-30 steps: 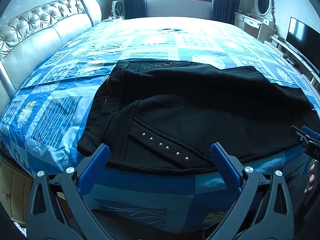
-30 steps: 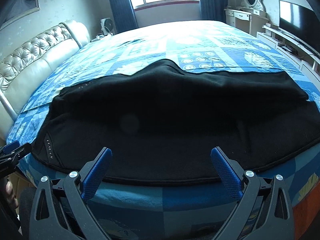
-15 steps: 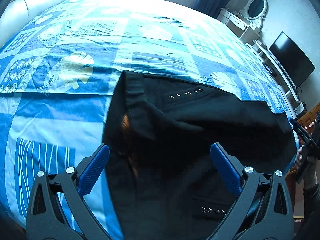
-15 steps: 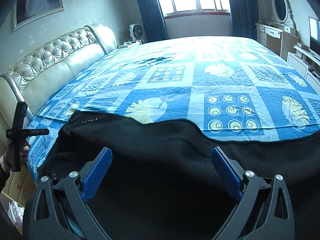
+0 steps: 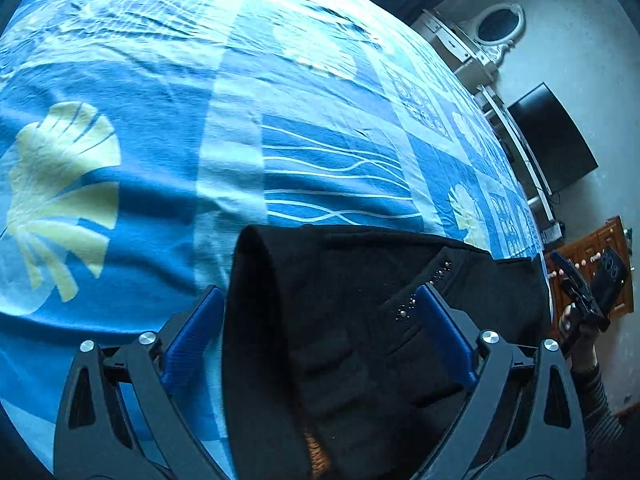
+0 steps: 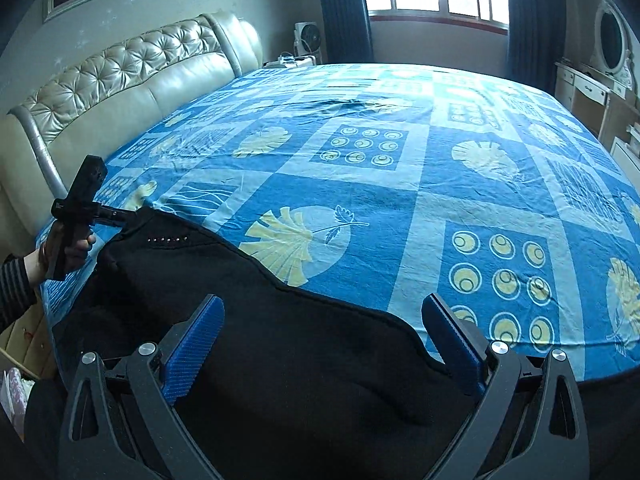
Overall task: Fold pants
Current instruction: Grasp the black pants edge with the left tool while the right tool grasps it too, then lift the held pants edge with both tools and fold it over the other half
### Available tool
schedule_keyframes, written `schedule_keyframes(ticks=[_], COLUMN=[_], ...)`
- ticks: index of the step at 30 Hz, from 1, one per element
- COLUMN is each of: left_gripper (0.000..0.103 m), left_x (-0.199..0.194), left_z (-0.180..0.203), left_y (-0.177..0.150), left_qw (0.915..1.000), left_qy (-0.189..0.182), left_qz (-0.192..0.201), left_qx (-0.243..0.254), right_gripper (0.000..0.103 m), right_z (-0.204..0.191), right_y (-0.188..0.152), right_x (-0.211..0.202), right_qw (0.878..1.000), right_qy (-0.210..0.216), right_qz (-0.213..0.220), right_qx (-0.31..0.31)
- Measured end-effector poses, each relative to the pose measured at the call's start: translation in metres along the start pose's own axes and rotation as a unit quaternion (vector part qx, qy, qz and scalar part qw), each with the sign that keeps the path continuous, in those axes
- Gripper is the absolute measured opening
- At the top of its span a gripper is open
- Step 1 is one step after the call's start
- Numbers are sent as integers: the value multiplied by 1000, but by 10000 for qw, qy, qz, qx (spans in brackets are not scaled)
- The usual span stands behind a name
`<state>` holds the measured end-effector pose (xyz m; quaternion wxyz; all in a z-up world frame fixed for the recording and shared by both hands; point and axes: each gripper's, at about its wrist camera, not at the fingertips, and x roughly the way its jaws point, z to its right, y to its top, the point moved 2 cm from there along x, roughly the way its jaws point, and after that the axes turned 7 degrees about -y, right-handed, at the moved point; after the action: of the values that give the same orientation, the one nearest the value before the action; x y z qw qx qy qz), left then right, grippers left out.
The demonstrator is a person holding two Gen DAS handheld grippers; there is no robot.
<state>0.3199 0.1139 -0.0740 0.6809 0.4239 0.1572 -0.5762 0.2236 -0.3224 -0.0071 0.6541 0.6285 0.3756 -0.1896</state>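
Black pants (image 6: 280, 360) lie along the bed's (image 6: 440, 184) near edge; the far bedspread is open. Left gripper (image 5: 320, 340), angled down, straddles the waistband corner with jaws closing, pads not pressing. Right gripper (image 6: 324, 344) hangs wide open over the leg hem.

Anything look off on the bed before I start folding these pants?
The black pants are not lying flat: their far edge runs wavy across the blue bedspread, and in the left wrist view the waist end is rolled over, showing a bit of orange lining. The left gripper is closing around that roll. Nothing looks spilled or torn.
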Motion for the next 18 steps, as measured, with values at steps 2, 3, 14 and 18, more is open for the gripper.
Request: schedule_keyframes(ticks=[2,3,14,18], left_gripper=[89,79,9,7], left_x=[10,13,9,6], left_z=[3,3,-3,0], left_y=[4,6,4,6], left_qw=[9997,9993,9983,9981], left_qy=[191,317,502,553], left_qz=[-84,-96,-192,-166], left_qx=[145,197,232,193], right_gripper=[99,99,26,9], right_z=[1,1,-13,-23], right_y=[5,8,7,3], right_x=[10,16,100,100], right_qw=[9998,9994,9646,9594], right_qy=[93,184,709,522], right_qz=[-149,-257,-2354,-2517], right_qx=[-92,-126,-955,-1161])
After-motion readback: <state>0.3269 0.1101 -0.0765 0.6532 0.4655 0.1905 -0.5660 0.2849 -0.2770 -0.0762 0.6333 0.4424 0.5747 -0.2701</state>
